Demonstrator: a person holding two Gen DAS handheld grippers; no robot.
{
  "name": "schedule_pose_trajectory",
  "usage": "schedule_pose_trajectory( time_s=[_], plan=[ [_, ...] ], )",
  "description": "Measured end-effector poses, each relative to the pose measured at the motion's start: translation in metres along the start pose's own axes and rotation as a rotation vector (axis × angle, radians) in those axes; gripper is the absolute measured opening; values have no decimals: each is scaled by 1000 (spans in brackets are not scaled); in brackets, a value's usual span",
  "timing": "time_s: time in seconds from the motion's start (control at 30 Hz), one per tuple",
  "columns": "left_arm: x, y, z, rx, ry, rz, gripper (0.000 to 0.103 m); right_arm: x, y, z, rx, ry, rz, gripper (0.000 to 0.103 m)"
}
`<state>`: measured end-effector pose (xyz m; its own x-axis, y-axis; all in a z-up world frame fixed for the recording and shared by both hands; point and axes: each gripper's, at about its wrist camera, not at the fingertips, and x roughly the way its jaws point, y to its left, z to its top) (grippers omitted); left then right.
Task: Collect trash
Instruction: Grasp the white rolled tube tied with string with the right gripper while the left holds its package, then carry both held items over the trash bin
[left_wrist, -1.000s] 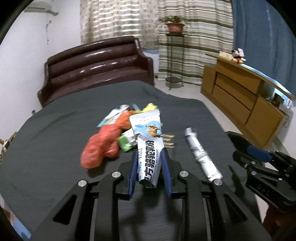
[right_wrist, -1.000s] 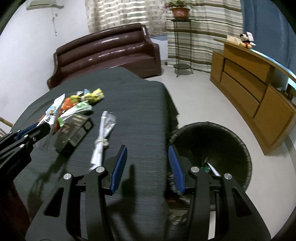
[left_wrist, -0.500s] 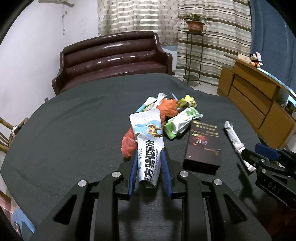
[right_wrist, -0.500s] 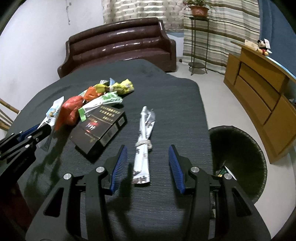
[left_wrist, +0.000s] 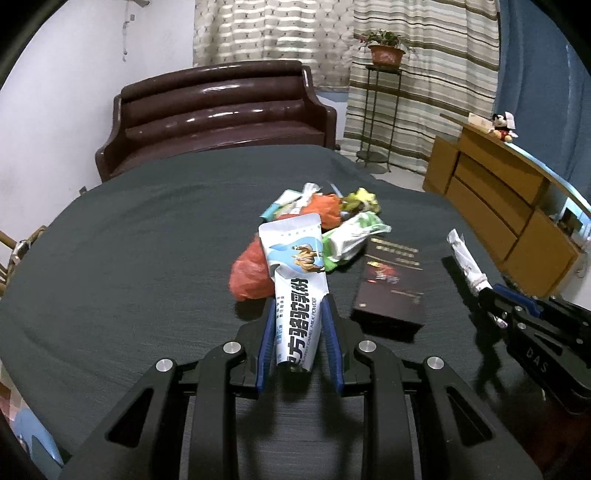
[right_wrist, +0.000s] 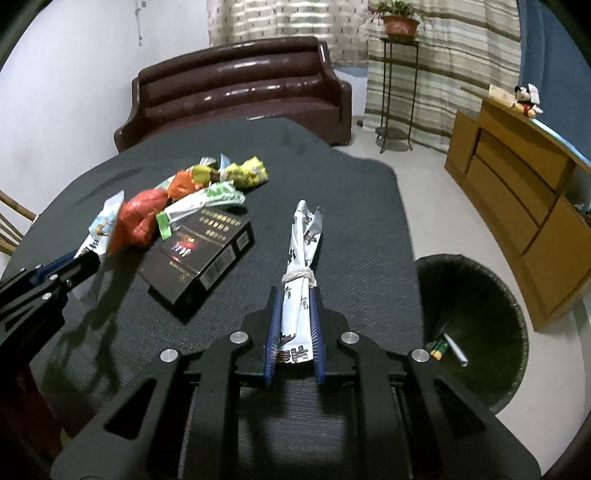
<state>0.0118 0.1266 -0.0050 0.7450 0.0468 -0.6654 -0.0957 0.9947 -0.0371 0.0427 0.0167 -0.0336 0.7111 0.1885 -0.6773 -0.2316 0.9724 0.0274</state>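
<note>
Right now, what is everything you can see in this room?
milk powder sachet: one, white and blue, in left gripper
knotted wrapper: one, white, in right gripper
black box: one, on table
red bag: one, on table
green-white wrapper: one, beside box
yellow wrapper: one, far end of pile
table: one, dark cloth
bin: one, dark, on floor
sofa: one, brown
cabinet: one, wooden
left gripper: shut on sachet
right gripper: just closed on wrapper

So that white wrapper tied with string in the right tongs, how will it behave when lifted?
Probably light and floppy: the tied wrapper is thin crumpled film, so its free end may droop. The string knot should keep it bundled. The right tongs, just closed, pinch it near one end, so it could swing.
</note>
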Motion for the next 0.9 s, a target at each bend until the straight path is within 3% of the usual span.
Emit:
schedule_pose_trajectory(
  time_s=[0.33, 0.9],
  plan=[
    [-2, -44, 6, 66, -18, -79, 26, -28, -54, 2, 62, -62, -89, 15],
    [22, -148, 21, 207, -25, -217, 26, -29, -145, -13, 178, -44, -212, 16]
  ],
)
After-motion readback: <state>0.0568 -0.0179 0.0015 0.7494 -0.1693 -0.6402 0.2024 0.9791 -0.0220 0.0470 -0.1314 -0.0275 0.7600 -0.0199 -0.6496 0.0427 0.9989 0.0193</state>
